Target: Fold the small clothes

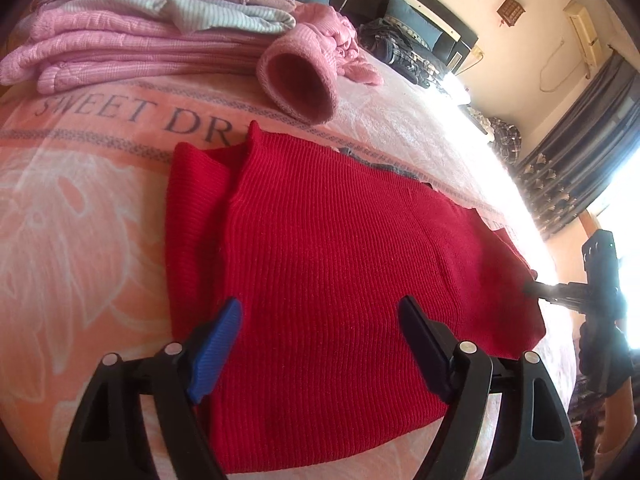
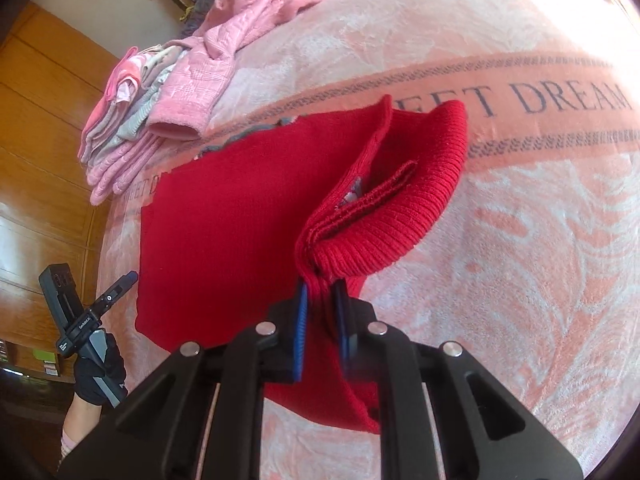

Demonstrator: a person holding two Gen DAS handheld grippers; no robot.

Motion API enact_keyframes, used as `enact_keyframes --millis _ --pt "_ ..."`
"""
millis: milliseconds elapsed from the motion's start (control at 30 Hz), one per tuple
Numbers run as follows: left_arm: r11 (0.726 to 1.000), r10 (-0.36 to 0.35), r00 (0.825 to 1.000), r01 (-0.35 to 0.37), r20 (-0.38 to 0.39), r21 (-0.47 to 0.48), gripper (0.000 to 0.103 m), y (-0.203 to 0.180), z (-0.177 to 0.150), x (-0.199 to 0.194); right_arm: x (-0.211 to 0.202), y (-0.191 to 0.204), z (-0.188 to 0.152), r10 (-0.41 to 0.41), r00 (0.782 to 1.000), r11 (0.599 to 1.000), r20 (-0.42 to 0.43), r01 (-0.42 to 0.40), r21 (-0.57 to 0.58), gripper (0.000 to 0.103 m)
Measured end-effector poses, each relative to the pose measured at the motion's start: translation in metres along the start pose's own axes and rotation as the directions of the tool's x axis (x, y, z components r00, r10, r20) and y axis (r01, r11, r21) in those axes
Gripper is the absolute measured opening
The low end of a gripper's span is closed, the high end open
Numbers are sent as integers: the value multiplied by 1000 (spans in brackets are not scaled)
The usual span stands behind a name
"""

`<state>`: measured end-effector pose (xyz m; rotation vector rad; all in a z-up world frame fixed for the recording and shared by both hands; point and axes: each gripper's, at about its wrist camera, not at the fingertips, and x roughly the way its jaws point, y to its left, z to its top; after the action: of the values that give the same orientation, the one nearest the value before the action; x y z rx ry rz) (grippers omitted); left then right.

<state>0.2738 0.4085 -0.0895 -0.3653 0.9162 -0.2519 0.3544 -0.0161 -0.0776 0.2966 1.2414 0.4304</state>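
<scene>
Red sweater [image 1: 328, 272]: lies flat on the bed blanket [image 1: 80, 220], partly folded.
Right gripper [image 2: 322, 312]: jaws pinching the sweater's ribbed edge, lifted, likely to carry a fold across.
Left gripper [image 1: 320, 344]: jaws spread above the sweater's near hem, holding nothing.
Folded pile [image 1: 132, 28]: beyond the sweater, finished pink garments.
</scene>
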Motion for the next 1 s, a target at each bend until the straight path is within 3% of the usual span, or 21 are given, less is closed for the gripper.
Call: enact_keyframes --millis 200,367,467,533,567,633,700,867,1000 --pt "1000 -27 1000 27 7 -9 81 12 -2 -10 30 95 5 1 1000 987 -27 -6 -160 11" --pt "999 -17 1000 18 11 -36 81 30 -4 -16 79 151 -9 -27 995 966 -96 2 -257 11" --pt "997 -20 1000 22 17 -68 81 39 -3 -18 106 162 -20 -63 989 955 -136 21 -296 16" --pt "996 -23 1000 24 21 -83 81 43 -2 -20 111 163 -23 -32 988 958 -152 -13 -285 17" --pt "996 -24 999 26 24 -87 81 43 -2 -22 108 165 -24 -15 988 956 -152 -30 -293 18" --pt "995 -25 999 28 31 -91 81 42 0 -24 96 165 -24 24 989 953 -146 -67 -295 30" --pt "995 -33 999 36 38 -93 81 39 2 -26 78 168 -27 39 991 946 -125 -77 -315 33" --pt "991 -71 996 76 48 -107 81 24 11 -30 52 165 -55 -5 991 920 -137 -49 -389 44" --pt "990 -84 996 87 33 -112 81 9 15 -26 61 171 -87 -60 984 881 -169 -27 -471 51"
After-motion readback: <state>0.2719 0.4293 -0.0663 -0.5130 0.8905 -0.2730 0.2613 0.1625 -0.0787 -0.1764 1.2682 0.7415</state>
